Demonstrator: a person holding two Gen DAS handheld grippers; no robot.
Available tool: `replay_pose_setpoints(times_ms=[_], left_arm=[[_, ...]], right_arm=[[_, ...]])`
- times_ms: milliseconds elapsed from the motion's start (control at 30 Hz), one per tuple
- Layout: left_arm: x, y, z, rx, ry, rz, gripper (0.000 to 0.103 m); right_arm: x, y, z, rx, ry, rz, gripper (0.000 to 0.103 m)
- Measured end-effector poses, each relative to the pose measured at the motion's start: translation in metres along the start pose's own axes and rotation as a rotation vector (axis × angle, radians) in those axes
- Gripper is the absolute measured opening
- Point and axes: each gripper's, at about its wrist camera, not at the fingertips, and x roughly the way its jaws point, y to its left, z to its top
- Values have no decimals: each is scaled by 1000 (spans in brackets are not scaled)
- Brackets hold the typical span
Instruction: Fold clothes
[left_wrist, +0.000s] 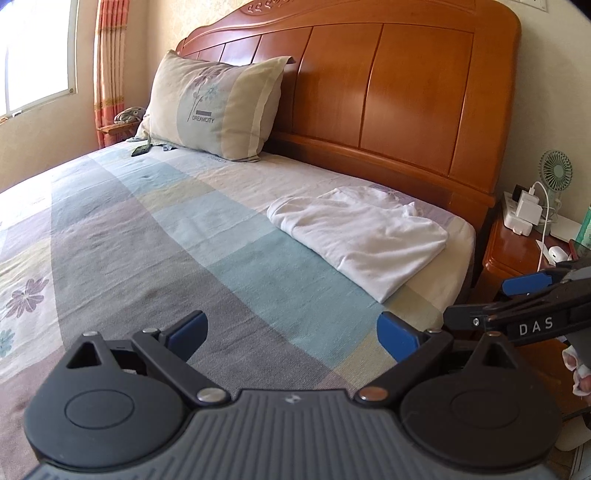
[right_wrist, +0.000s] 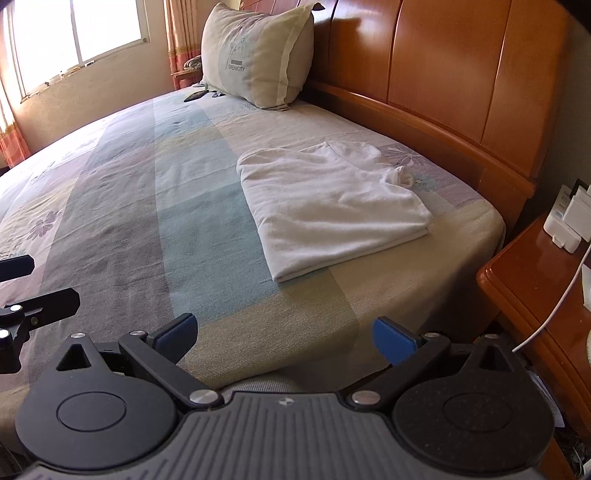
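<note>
At upper left of both views: window, sunlit, with orange curtain beside it.

Upper centre-left: pillow, pale with "DREAMCITY" print, propped upright against the wooden headboard; a small dark object lies on the sheet just beside its lower left corner, too small to identify.

Across the middle: bedsheet, striped in grey, blue and cream with flower prints.

Centre-right: white garment, folded into a flat rectangle, lying on the bedsheet near the bed's right edge and close to the headboard; nothing touches it.

Bottom centre of the left wrist view: left gripper, blue-padded fingers spread wide, released, empty, hovering over the sheet well short of the garment.

Bottom centre of the right wrist view: right gripper, likewise spread apart and empty.

Far right: wooden nightstand carrying a white power strip with charger, and a green fan.
</note>
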Motion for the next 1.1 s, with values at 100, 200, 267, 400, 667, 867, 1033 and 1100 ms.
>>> replay_pose_setpoints(times_ms=[100,200,267,400,667,867,1033,1100], left_arm=[[0,-4,6,-11,7,-17,98],[2,-5,8,-40,29,-38,98],[4,-5,8,-62,52,-20,98],[4,-3,4,-123,77,35,98],[-9,1,-2,-151,73,24,98],[-10,0,-1,-154,80,27,98],[-11,-2,0,-147,80,26,98],[-11,-4,0,-145,80,25,98]], right_arm=[[-10,5,1,-4,-19,-8,103],[-19,12,2,-13,-33,-19,103],[-24,15,2,-21,-38,-36,103],[-33,19,0,-37,-46,-83,103],[-37,25,-5,-53,-36,-76,103],[-37,27,-7,-64,-34,-65,103],[-36,25,-8,-59,-31,-59,103],[-35,24,-8,-56,-30,-59,103]])
